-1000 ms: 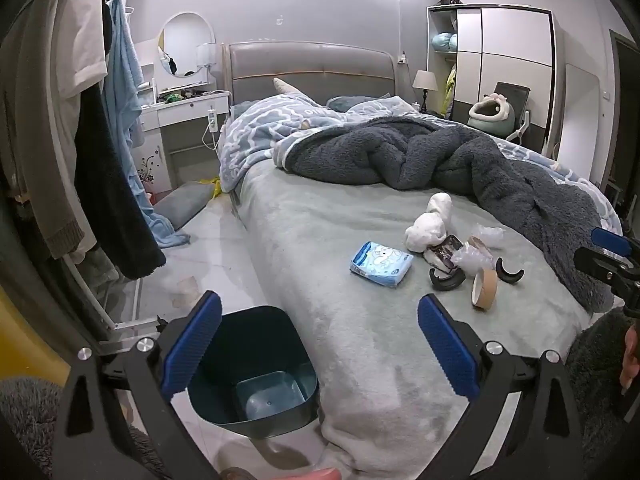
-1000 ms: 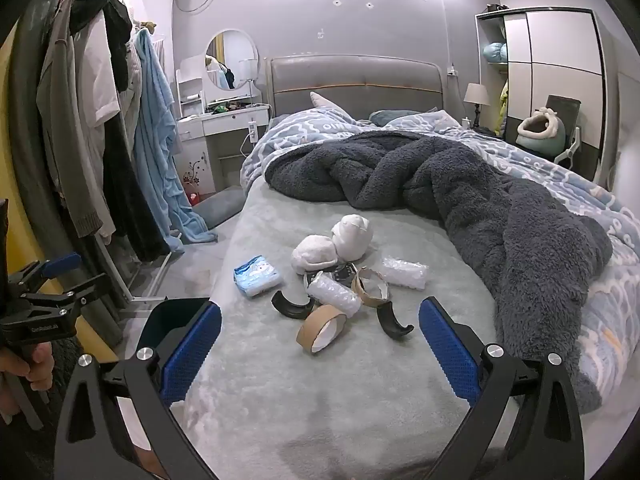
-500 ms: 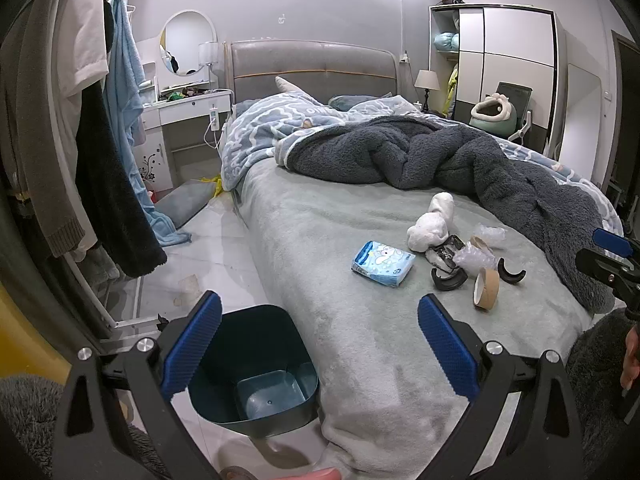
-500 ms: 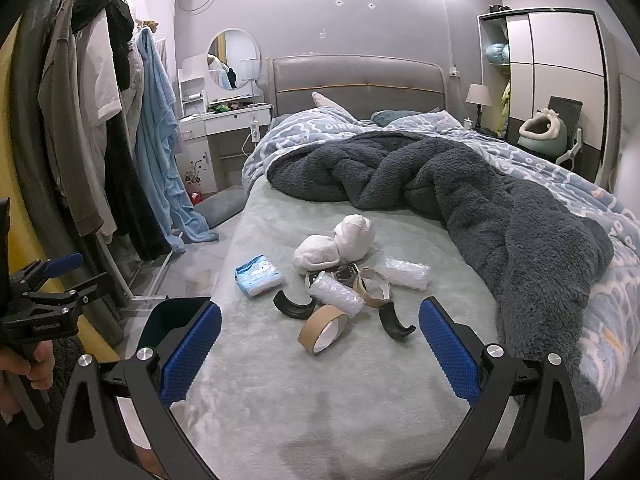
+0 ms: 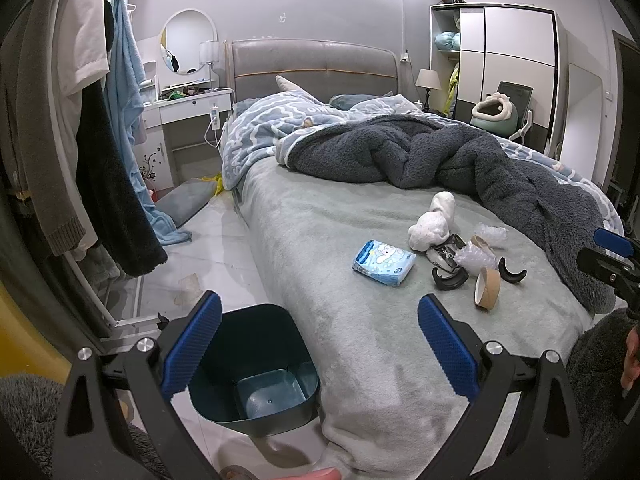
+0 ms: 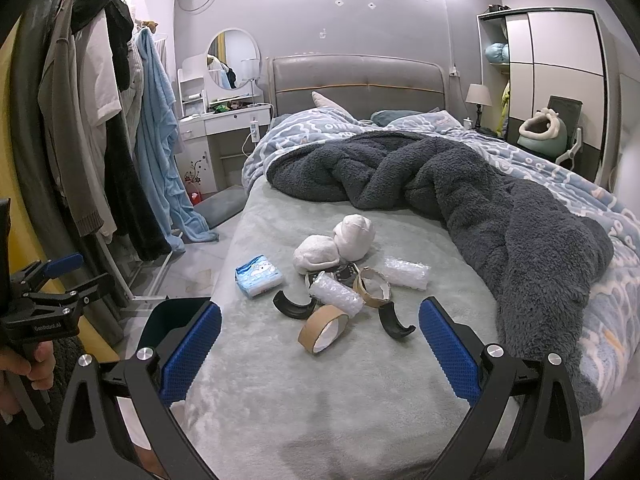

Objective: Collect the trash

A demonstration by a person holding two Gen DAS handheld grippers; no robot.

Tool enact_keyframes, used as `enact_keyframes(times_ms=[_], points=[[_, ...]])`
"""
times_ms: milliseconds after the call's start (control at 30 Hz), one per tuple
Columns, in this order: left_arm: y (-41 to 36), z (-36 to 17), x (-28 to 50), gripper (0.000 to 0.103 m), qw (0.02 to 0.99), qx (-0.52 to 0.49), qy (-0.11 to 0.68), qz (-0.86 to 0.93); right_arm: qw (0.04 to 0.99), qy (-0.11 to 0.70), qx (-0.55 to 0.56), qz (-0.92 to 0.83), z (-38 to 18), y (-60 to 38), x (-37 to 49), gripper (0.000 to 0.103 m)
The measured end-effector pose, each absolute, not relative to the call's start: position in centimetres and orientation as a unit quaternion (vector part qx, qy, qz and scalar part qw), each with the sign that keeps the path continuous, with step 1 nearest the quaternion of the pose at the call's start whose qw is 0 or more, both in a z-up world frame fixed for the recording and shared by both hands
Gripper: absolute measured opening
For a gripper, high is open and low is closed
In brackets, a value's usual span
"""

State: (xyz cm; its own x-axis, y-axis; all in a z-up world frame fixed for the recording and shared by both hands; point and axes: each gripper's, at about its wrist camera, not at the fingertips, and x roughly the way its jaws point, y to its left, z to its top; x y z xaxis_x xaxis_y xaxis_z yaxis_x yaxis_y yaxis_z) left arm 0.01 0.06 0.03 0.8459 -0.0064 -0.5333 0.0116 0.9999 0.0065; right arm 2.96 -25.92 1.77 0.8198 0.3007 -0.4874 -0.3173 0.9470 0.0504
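Each gripper (image 6: 320, 354) has black arms, silver screws and ribbed blue pads (image 6: 191, 345); one bears white lettering.

Scattered trash (image 6: 340, 292) on bed, beside open bin (image 5: 256, 364)

A dark grey fleece blanket (image 6: 460, 184) is lying bunched across the bed (image 6: 320, 380) toward its headboard end and right edge, over a blue patterned duvet (image 5: 272, 120). Clothes (image 6: 92, 120) are hanging along the left wall, beside a white dressing table (image 5: 180, 108).
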Motion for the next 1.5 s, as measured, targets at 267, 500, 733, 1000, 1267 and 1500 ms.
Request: enact_keyframes(times_ms=[267, 500, 733, 1000, 1267, 1500], points=[[0.1, 0.0, 0.0, 0.100, 0.961, 0.004, 0.278, -0.005, 0.954, 0.253, -0.017, 0.162, 1.8, -25.9, 2.9, 0.100], [0.0, 0.0, 0.0, 0.100, 0.961, 0.005, 0.278, -0.004, 0.954, 0.252, -0.017, 0.162, 1.8, -25.9, 2.9, 0.100], [0.1, 0.0, 0.0, 0.100, 0.960, 0.004, 0.279, -0.004, 0.954, 0.252, -0.017, 0.162, 1.8, -25.9, 2.9, 0.100], [0.1, 0.0, 0.0, 0.100, 0.960, 0.004, 0.279, -0.004, 0.954, 0.252, -0.018, 0.162, 1.8, -25.8, 2.8, 0.100], [0.5, -0.2, -0.2, 0.100, 0.961, 0.006, 0.278, -0.007, 0.954, 0.253, -0.021, 0.162, 2.2, -24.9, 2.6, 0.100], [0.2, 0.0, -0.8, 0.100, 0.962, 0.008, 0.273, -0.005, 0.952, 0.259, -0.030, 0.163, 1.8, -25.0, 3.0, 0.100]])
